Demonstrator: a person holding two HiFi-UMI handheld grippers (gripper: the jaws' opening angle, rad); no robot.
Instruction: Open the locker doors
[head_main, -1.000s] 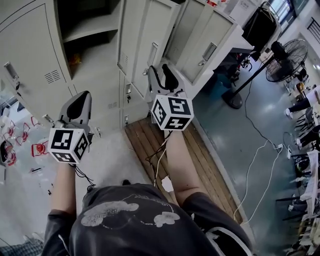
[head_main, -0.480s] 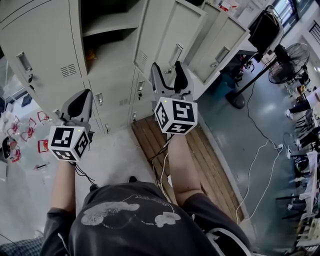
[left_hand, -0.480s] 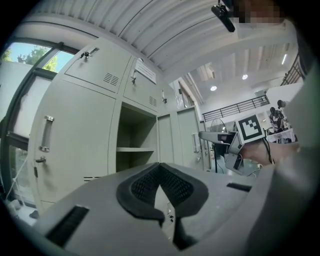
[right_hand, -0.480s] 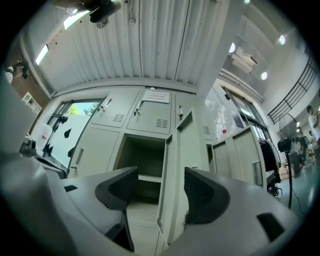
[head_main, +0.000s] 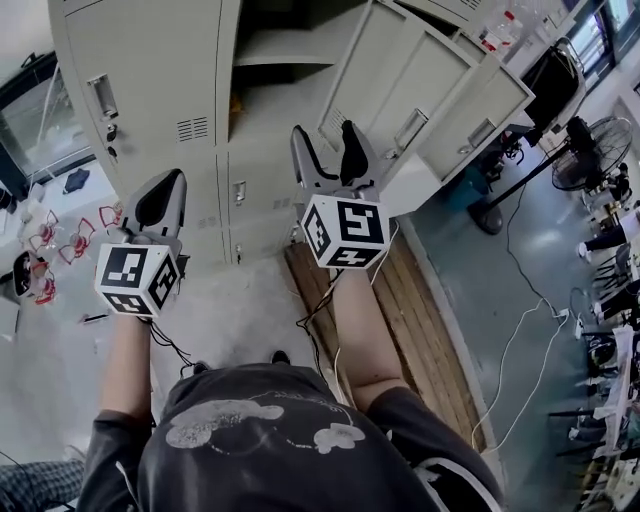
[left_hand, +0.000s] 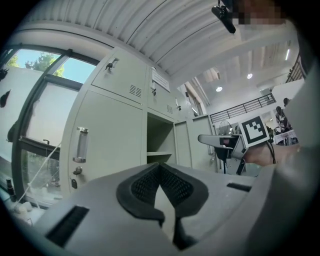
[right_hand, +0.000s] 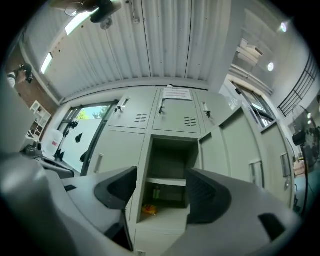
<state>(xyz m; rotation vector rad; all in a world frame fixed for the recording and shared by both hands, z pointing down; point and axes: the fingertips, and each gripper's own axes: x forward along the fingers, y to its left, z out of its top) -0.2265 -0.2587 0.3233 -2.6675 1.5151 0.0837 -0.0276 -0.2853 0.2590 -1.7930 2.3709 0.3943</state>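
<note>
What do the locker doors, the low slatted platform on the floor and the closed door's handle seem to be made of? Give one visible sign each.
Locker doors: painted sheet metal, pale grey, satin finish; punched vent slots.
Platform: bare brown wood; parallel planks with seams.
Handle: probably polished metal, given the shiny highlights; clear plastic cannot be ruled out.
</note>
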